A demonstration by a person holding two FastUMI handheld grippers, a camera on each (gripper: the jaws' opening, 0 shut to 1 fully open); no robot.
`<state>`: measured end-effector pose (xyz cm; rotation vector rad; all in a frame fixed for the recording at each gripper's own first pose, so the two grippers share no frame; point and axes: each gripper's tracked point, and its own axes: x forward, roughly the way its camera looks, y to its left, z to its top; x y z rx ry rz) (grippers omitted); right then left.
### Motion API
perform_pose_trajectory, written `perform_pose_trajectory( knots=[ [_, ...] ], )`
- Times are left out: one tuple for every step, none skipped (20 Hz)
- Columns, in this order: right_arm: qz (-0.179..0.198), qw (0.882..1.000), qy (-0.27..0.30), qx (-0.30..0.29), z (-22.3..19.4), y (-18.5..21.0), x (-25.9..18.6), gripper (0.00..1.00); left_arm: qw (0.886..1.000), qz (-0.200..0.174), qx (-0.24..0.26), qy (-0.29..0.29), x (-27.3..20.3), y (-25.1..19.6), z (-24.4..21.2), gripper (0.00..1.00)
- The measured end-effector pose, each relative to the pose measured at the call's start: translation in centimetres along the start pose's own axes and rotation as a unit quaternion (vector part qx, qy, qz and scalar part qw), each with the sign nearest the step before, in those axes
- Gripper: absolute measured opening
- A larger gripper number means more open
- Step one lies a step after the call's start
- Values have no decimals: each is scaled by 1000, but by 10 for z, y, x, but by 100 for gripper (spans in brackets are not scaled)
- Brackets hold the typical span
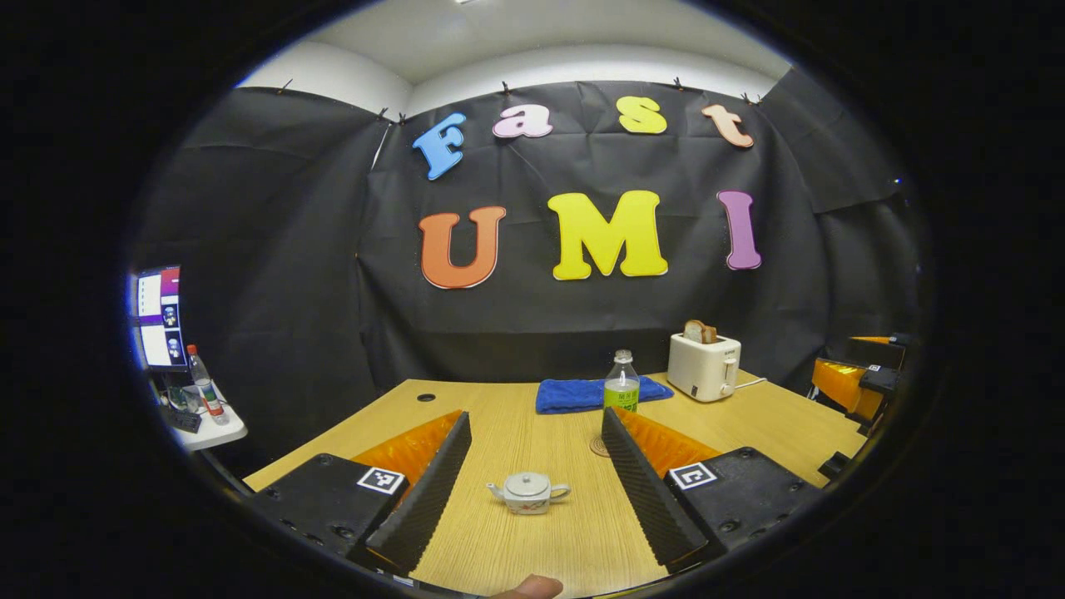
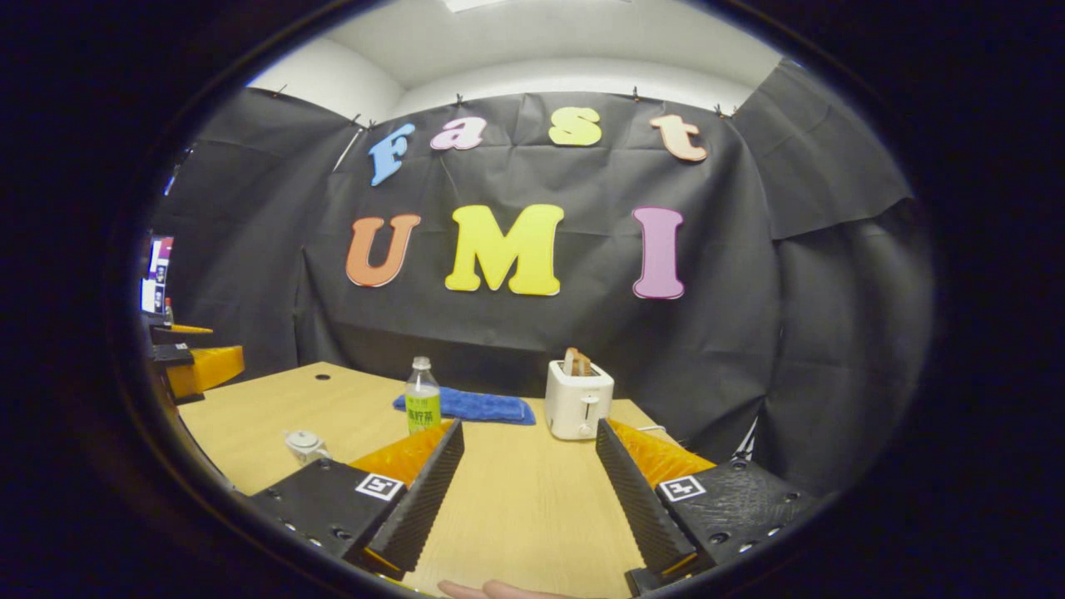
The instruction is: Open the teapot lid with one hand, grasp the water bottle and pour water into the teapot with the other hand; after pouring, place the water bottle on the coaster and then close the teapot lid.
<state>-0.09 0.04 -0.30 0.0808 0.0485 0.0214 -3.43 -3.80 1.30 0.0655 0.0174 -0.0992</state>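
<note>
Now | both hand-held grippers wide | teapot [image 1: 527,492] mid-table [image 1: 516,416] | bottle [image 1: 621,384] behind

I see a small white teapot [image 1: 527,492] sitting upright on the wooden table, near me, its lid [image 1: 527,481] on and seated, spout to the left and handle to the right in the left gripper view. In the right gripper view the same teapot [image 2: 305,445] lies far left. Farther back stands a clear plastic water bottle [image 1: 621,385] with a green label, upright, cap on, just in front of a blue towel; I see it again in the right gripper view [image 2: 423,398]. A round brownish coaster [image 1: 599,447] lies flat between teapot and bottle, partly hidden; nothing I can see rests on it.
</note>
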Motion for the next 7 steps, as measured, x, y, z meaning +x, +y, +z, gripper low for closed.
perform_pose_trajectory(
  knots=[
    [2,1000,1,3,-3,0,0,95,1000,0,0,2,1,1,-2,99],
    [8,1000,4,3,-6,1,0,95,1000,1,0,2,0,1,-1,99],
    [12,1000,7,3,-9,2,-1,95,1000,3,0,1,1,1,-1,99],
    [13,1000,9,3,-11,2,0,95,1000,4,-1,-1,1,1,0,99],
    [18,1000,9,5,-12,4,-1,95,1000,4,-2,-3,2,1,1,99],
    [25,1000,7,4,-12,7,-3,95,1000,4,-1,-4,0,0,1,99],
    [32,999,4,1,-13,10,-4,95,1000,3,2,-5,-1,-1,1,99]
  ],
)
